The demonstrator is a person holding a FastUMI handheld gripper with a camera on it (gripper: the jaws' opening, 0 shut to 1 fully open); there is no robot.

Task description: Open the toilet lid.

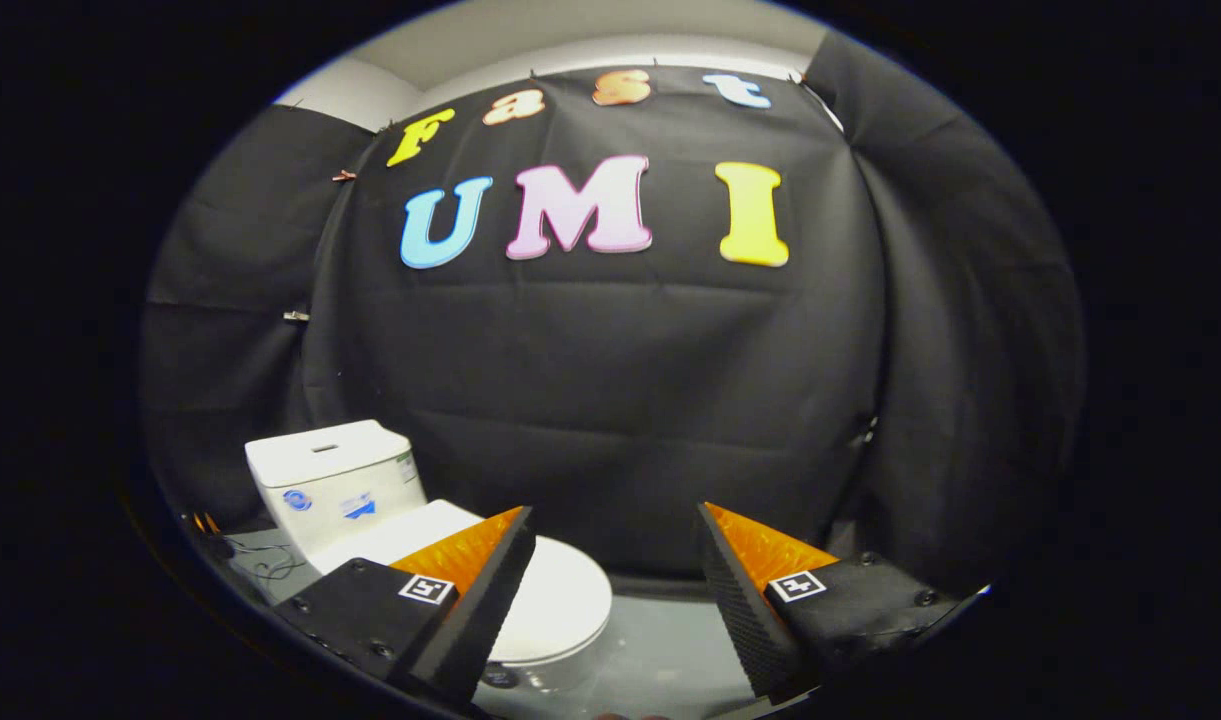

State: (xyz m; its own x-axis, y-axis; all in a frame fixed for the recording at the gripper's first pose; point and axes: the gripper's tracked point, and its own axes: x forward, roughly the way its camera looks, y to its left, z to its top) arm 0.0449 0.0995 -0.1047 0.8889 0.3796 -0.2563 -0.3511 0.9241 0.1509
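White toilet (pixel 440 545), one unit, sits on the grey surface (pixel 670 650) ahead of the jaws, left of their midline. One lid (pixel 560 590), down flat on the bowl, partly hidden behind the left finger. One tank (pixel 330 480) behind it, with stickers on its front. Gripper (pixel 615 560) has two fingers, jaws wide apart, holding nothing, not touching the lid. Black cloth wall (pixel 610 400) behind. Some cables (pixel 270 565) left of the tank
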